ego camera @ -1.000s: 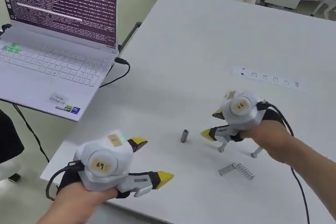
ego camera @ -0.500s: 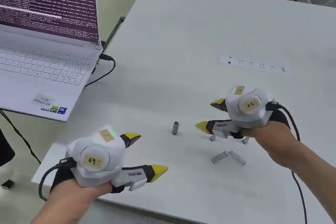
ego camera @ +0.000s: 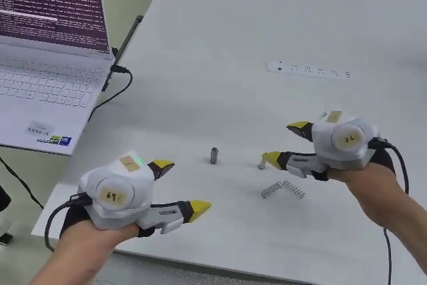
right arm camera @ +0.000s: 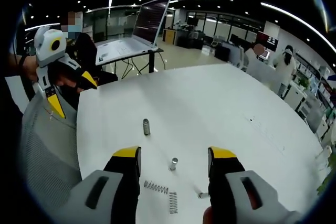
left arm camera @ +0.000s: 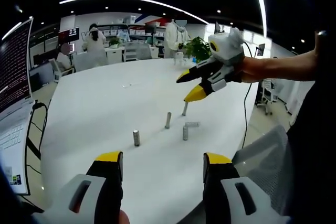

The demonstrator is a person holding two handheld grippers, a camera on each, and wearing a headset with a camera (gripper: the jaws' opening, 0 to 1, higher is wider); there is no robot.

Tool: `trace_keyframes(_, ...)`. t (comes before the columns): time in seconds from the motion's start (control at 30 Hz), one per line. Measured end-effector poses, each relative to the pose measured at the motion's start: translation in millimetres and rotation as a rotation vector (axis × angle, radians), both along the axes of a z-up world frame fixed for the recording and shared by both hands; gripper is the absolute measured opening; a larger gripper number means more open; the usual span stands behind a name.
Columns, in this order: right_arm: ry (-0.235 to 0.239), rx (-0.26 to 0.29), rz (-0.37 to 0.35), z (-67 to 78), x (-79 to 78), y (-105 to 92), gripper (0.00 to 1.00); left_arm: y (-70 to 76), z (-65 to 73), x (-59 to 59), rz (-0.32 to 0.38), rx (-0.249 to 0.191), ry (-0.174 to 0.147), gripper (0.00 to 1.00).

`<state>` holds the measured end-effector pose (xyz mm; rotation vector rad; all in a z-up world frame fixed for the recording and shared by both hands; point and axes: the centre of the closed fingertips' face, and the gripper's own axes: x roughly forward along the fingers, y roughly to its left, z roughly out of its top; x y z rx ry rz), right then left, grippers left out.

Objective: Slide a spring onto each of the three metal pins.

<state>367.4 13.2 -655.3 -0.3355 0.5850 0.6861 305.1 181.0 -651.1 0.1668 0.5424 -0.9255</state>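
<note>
One metal pin with a spring on it (ego camera: 214, 155) (left arm camera: 136, 137) (right arm camera: 146, 126) stands upright on the white table (ego camera: 220, 51). A bare pin (ego camera: 261, 164) (left arm camera: 168, 120) (right arm camera: 172, 163) stands to its right, and another bare pin (left arm camera: 185, 109) (right arm camera: 202, 195) lies beyond that. Two loose springs (ego camera: 283, 189) (left arm camera: 187, 129) (right arm camera: 164, 192) lie in a V on the table. My right gripper (ego camera: 285, 143) (right arm camera: 175, 153) hovers open just right of the bare pin, above the springs. My left gripper (ego camera: 180, 187) (left arm camera: 163, 158) is open and empty near the table's front edge.
An open laptop (ego camera: 47, 51) sits at the left on a separate stand, its cable (ego camera: 113, 91) running to the table edge. A white power strip (ego camera: 307, 70) lies at the back of the table. People and desks stand far off in the gripper views.
The head camera has swung, shifting the whole picture. My right gripper has drawn back to the right, away from the sprung pin, uncovering a bare pin. Both grippers stay open.
</note>
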Motion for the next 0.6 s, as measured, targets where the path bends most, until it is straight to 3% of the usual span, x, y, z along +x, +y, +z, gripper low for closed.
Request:
trace_keyframes(0.3, 0.029, 0.019, -0.086, -8.2, -30.5, -33.8, 0.54, -1.4, 2.6, 4.8, -0.005, 0.007, -0.006, 0.58)
trace_keyframes(0.6, 0.034, 0.069, -0.164, -6.4, -51.5, -49.2, 0.57, -4.0, 1.0, 3.4, -0.021, 0.019, -0.003, 0.59)
